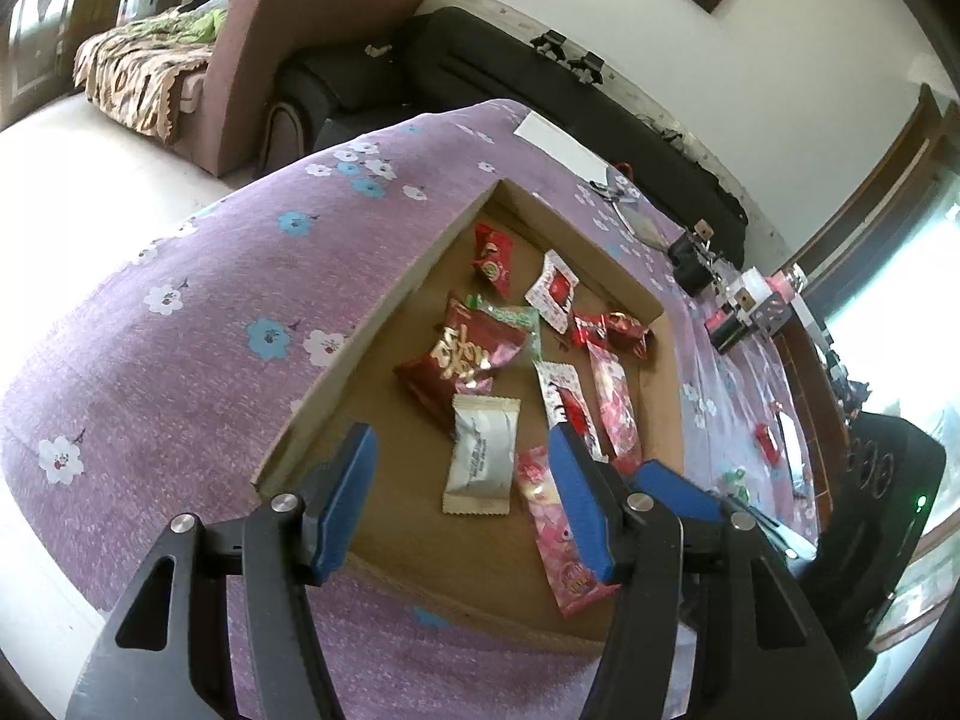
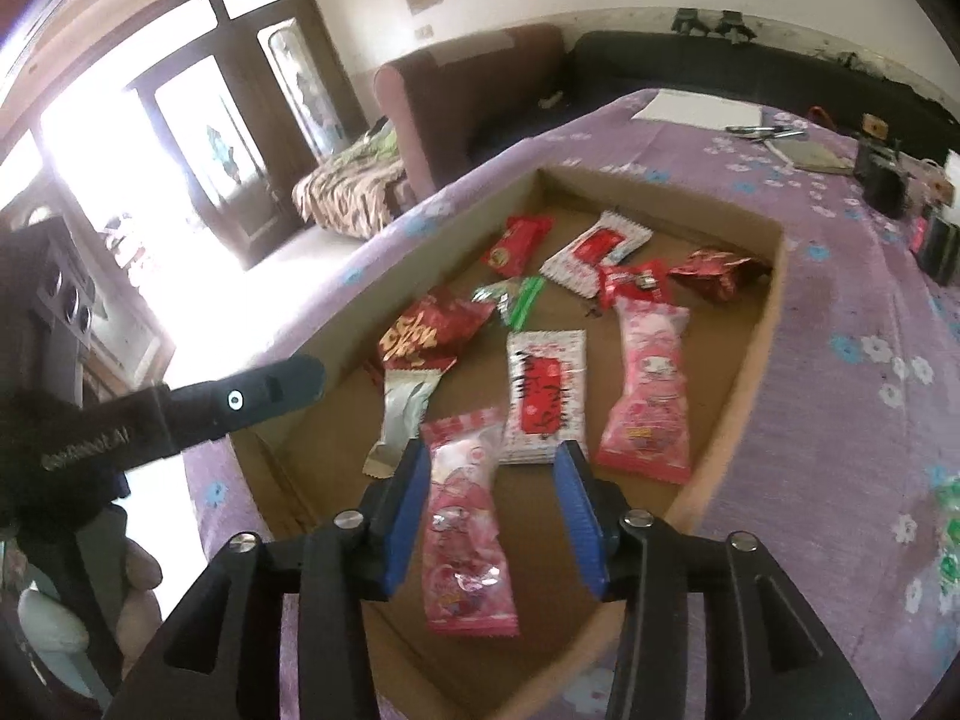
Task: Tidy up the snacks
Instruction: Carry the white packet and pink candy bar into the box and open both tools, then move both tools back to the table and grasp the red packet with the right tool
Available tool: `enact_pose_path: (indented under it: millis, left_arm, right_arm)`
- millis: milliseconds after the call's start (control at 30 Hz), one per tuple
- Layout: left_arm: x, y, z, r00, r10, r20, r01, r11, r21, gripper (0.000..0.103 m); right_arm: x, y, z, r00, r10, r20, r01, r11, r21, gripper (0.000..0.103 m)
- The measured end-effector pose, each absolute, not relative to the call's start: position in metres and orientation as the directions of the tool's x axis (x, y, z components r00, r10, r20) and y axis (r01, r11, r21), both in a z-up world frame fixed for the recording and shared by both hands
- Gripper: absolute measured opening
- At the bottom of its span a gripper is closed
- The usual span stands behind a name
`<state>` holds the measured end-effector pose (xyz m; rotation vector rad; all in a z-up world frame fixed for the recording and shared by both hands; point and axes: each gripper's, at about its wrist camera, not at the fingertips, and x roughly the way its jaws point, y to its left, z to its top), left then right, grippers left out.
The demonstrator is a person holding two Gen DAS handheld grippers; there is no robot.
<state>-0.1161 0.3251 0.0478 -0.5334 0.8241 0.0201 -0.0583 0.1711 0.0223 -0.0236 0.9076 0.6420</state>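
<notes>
Both tools are hanging over a shallow cardboard tray (image 1: 624, 276) that's sitting on a tabletop covered with a purple flowered cloth (image 1: 198, 324). The left tool (image 1: 462, 492) is sitting spread wide with nothing between its blue pads, right above a white snack packet (image 1: 483, 456). The right tool (image 2: 495, 516) is also hanging released, with its pads straddling a pink cartoon packet (image 2: 465, 516) but not pinching it, as far as I can tell.

The tray's low walls are boxing in all the snacks: a second pink packet (image 2: 648, 396) is lying just beside the first, a white-and-red packet (image 2: 545, 396) is sitting between them and a bit further back, and a dark red bag (image 1: 462, 354) is resting against the white packet's far end. Smaller red wrappers (image 2: 519, 243) are lying toward the far wall. There's bare cardboard showing along the near left side and in the far corner, so that's where the free room is looking biggest. The pink packet is nearly reaching the tray's near edge.

Writing-wise, the dark red bag is showing big gold lettering, but I can't read it. The white packet is showing small print, too blurry. A few loose candies (image 1: 765, 438) are lying on the cloth outside the tray, off to the right.
</notes>
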Motion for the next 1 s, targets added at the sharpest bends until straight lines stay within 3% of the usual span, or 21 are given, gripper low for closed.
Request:
enact_pose_path:
  millis: [533, 1000]
  left_arm:
    - [-0.116, 0.269, 0.054, 0.659, -0.199, -0.726, -0.134, 0.918, -0.373, 0.058]
    - [-0.113, 0.222, 0.054, 0.616, -0.220, -0.756, -0.046, 0.949, -0.313, 0.058]
  right_arm:
    - [-0.068, 0.076, 0.038, 0.523, 0.528, -0.669, -0.397, 0.845, 0.357, 0.054]
    - [-0.078, -0.044, 0.029, 0.616, 0.421, -0.665, -0.188, 0.899, 0.395, 0.055]
